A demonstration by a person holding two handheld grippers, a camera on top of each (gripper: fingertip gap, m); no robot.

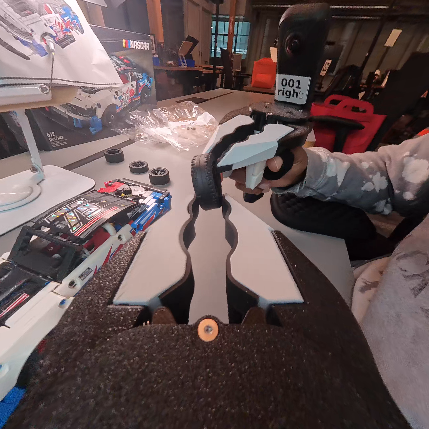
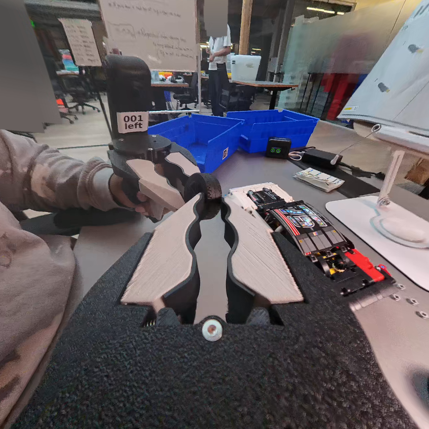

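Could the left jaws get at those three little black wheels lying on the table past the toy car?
Probably not right now: the left gripper is shut on a black wheel that the right gripper also holds. The path to the three loose wheels looks clear beside the toy car.

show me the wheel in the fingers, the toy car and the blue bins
wheel (image 1: 205, 183), left wrist view, on its tyre tread
toy car (image 2: 301, 220), right wrist view, on its black roof
blue bins (image 2: 216, 148), right wrist view, on the nearer bin's side wall
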